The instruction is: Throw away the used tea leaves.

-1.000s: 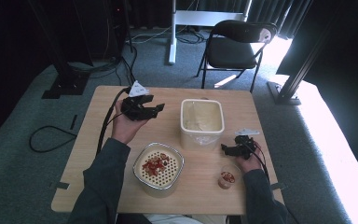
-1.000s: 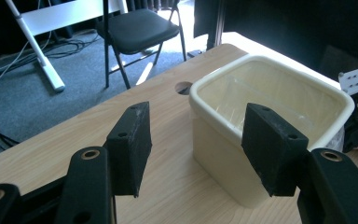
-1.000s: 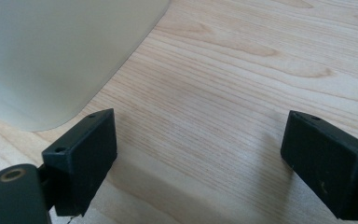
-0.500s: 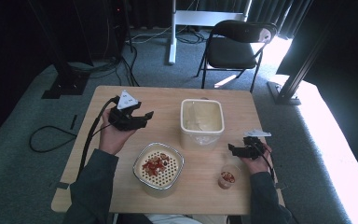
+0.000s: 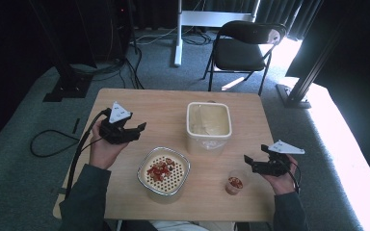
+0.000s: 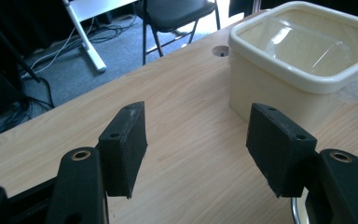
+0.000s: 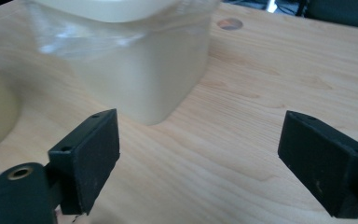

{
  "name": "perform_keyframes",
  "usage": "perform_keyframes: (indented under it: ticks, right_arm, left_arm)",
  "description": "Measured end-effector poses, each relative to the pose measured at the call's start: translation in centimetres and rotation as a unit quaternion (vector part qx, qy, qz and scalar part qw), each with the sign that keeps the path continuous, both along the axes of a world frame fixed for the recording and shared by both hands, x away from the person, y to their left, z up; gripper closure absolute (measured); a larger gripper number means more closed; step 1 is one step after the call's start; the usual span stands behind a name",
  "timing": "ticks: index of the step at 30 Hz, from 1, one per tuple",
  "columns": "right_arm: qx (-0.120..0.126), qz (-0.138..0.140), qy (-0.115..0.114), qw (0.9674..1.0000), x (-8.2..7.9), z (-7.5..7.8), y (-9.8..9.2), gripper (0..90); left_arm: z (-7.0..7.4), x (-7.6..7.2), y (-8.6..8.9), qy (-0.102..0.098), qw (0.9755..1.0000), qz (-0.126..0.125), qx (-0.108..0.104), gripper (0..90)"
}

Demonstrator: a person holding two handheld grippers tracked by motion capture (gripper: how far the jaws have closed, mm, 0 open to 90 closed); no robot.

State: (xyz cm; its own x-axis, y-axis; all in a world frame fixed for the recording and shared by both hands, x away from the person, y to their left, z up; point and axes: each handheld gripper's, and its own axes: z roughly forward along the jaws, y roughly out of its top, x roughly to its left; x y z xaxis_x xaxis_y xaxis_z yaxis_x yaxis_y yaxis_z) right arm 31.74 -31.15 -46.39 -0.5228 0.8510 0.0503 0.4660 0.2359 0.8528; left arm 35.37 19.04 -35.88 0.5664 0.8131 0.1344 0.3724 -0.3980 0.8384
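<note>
Left gripper [image 5: 136, 129] is hovering over the wooden table [image 5: 164, 103] at about 9 o'clock, jaws standing apart with nothing between them, just been opening a bit further; in the left gripper view only bare wood is lying between the black pads [image 6: 123, 144]. Right gripper [image 5: 251, 162] is sitting at about 4 o'clock of the table, jaws wide apart and empty, just been opening again, pointing toward the tub. Cream square tub [image 5: 208, 126] is standing just right of the table centre, lined with a clear plastic film, contents not readable. Metal-rimmed bowl [image 5: 164, 171] is resting at 6 o'clock, between the two hands, holding a cream perforated insert with a pile of red pieces on it. Small clear cup [image 5: 234, 182] is standing at 5 o'clock, just beside the right gripper at its 8 o'clock, apart from the jaws, carrying a bit of reddish stuff inside. Black folding chair [image 5: 243, 48] is standing beyond the table at 12 o'clock
</note>
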Motion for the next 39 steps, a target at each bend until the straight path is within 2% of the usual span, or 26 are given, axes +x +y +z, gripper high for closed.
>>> perform_keyframes:
  ticks: [6,7,10,13,21,24,29,31,34,35,37,39]
  right_arm:
    - [0.005,0.043,-0.019,0.9989,-2.8,0.5,1.1,11.1]
    - [0.005,0.043,-0.019,0.9989,-2.8,0.5,1.1,11.1]
    - [0.020,0.068,-0.017,0.9974,-4.4,0.0,1.9,10.7]
    - [0.018,0.082,-0.012,0.9964,-5.1,-0.7,2.5,10.3]
    - [0.032,0.100,0.005,0.9945,-5.9,-2.6,3.2,10.1]
    - [0.035,0.105,0.002,0.9938,-6.2,-2.8,3.4,10.1]
    - [0.040,0.115,-0.017,0.9925,-6.8,-2.5,3.6,10.1]
    - [0.043,0.123,-0.019,0.9913,-7.0,-2.4,3.7,10.0]
    - [0.041,0.133,-0.022,0.9900,-7.3,-2.5,4.0,9.7]
    - [0.035,0.129,-0.022,0.9907,-7.4,-2.5,4.2,9.8]
    - [0.031,0.135,-0.019,0.9902,-7.4,-2.7,4.3,9.7]
    - [0.028,0.138,-0.012,0.9899,-7.2,-3.3,4.5,9.8]
  left_arm:
    - [-0.6,-0.3,0.5,0.005,1.0000,0.006,-0.002,38.7]
    - [-0.6,-0.3,0.5,0.005,1.0000,0.006,-0.002,38.7]
    - [-0.8,-0.4,0.8,0.006,0.9999,0.008,-0.004,38.7]
    - [-1.0,-0.6,0.9,0.006,0.9999,0.009,-0.006,38.7]
    - [-1.4,-0.9,1.4,0.007,0.9998,0.016,-0.007,38.5]
    - [-1.5,-0.9,1.8,0.007,0.9997,0.022,-0.007,38.5]
    - [-1.5,-1.3,2.3,0.003,0.9996,0.026,-0.010,38.7]
    - [-1.7,-1.5,2.5,0.003,0.9995,0.027,-0.015,39.0]
    - [-2.4,-1.8,3.2,0.009,0.9988,0.030,-0.037,39.8]
    - [-2.7,-1.9,3.4,0.010,0.9987,0.034,-0.036,39.8]
    - [-2.9,-2.0,3.6,0.013,0.9986,0.037,-0.036,39.7]
    - [-3.5,-2.6,4.1,0.017,0.9983,0.037,-0.043,39.6]
